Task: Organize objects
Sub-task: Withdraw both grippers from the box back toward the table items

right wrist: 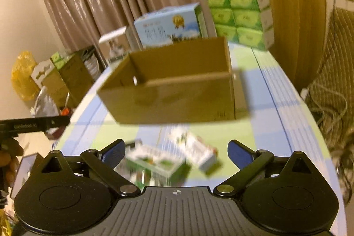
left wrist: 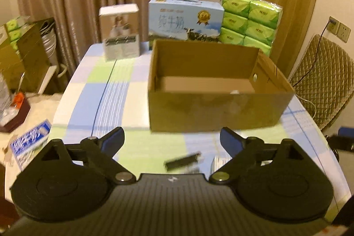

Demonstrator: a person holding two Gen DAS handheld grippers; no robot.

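Note:
An open brown cardboard box (left wrist: 216, 90) stands on the checked tablecloth (left wrist: 110, 92), and the part of its floor that shows is bare. My left gripper (left wrist: 172, 138) hangs open in front of the box with nothing between its fingers. Below it a small black object (left wrist: 183, 162) lies on the cloth. In the right wrist view the same box (right wrist: 177, 98) sits ahead of my right gripper (right wrist: 177, 149), which is open and holds nothing. Two small green-and-white cartons (right wrist: 154, 164) (right wrist: 194, 152) lie blurred on the table under its fingers.
Behind the box stand a white box (left wrist: 120, 31), a blue milk case (left wrist: 185, 19) and a stack of green tissue packs (left wrist: 252, 23). A quilted chair (left wrist: 325, 76) is at the right. Cartons and clutter (left wrist: 24, 54) fill the floor at the left, by the curtains.

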